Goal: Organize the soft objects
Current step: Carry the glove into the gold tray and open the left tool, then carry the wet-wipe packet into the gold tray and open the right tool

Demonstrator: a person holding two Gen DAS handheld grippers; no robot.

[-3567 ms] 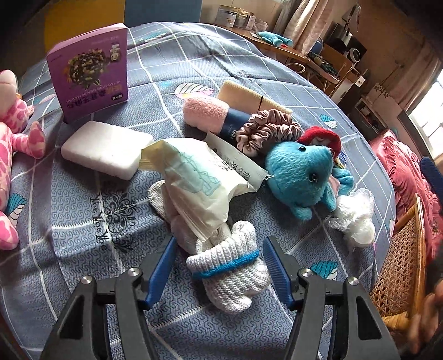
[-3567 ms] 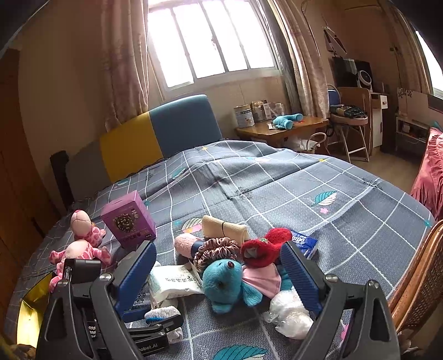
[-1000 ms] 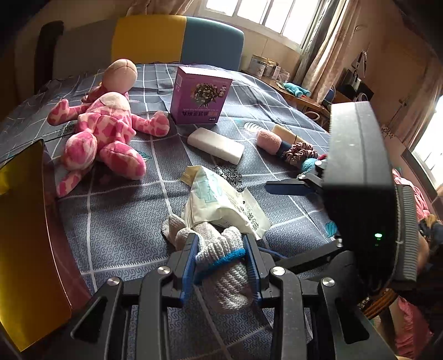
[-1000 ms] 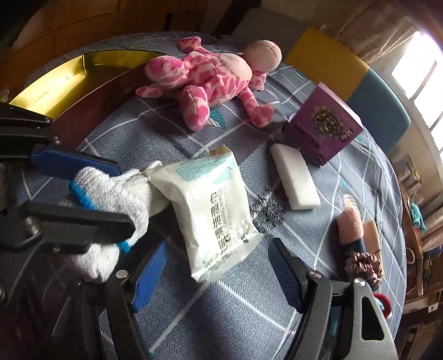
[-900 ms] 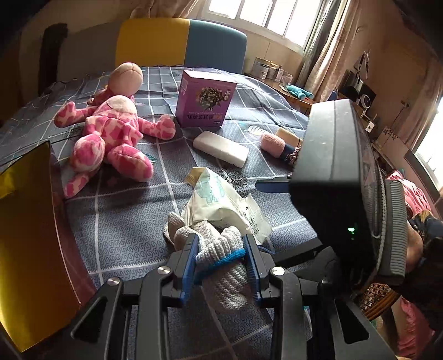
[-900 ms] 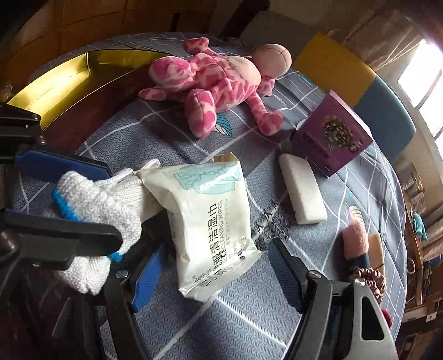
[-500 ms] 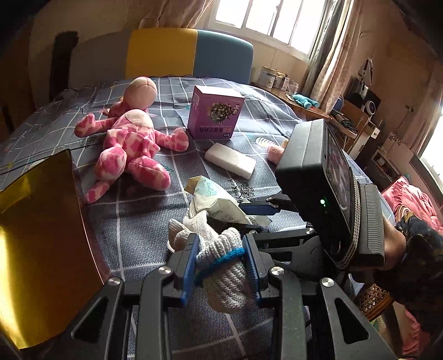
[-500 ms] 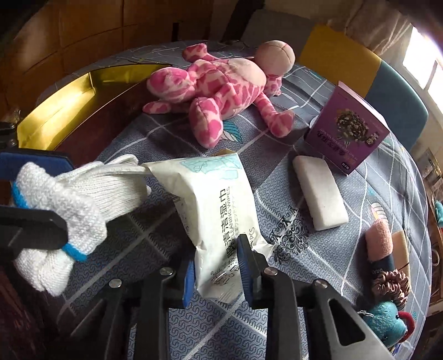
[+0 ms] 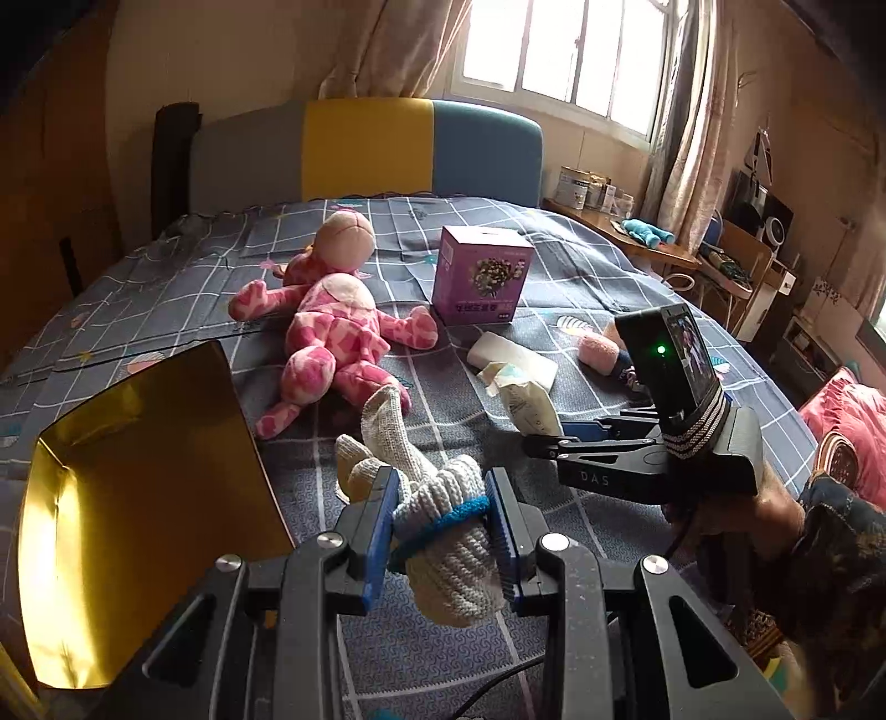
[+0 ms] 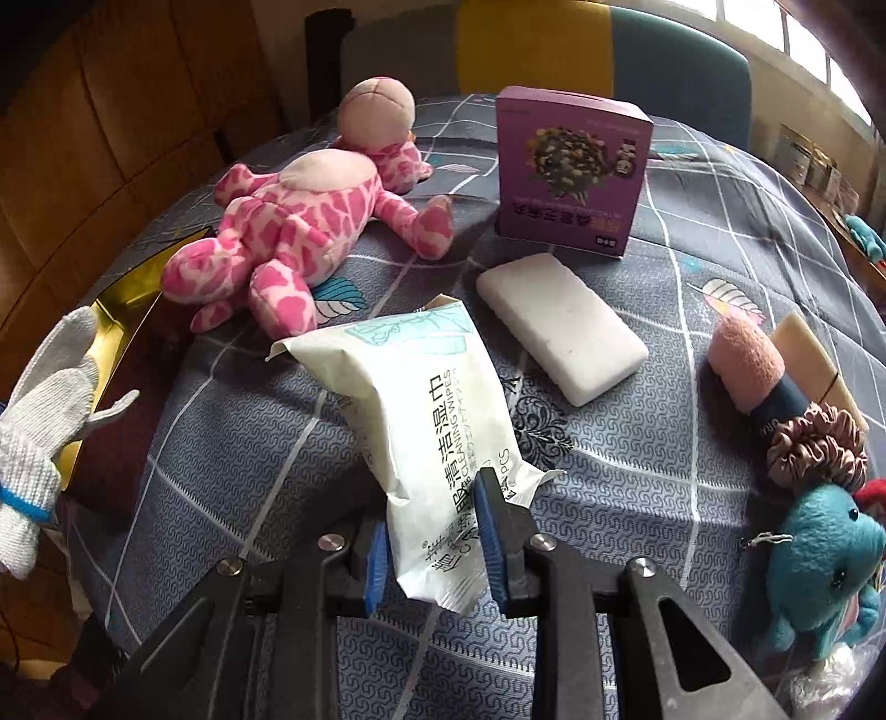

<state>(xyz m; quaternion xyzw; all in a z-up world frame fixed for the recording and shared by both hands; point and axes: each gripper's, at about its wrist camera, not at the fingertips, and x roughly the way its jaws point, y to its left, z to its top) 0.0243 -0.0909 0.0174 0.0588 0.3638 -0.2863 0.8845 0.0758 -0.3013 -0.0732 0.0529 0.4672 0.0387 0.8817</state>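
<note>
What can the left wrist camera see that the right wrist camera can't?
Only the left wrist view shows the window, the wooden desk beside the bed, and the left tongs shut on the white knit glove.

Only the right wrist view shows the blue plush toy, the brown scrunchie, and the right tongs shut on the wipes pack.

Both show the pink plush doll, the purple box, the white sponge block and the gold tray.
</note>
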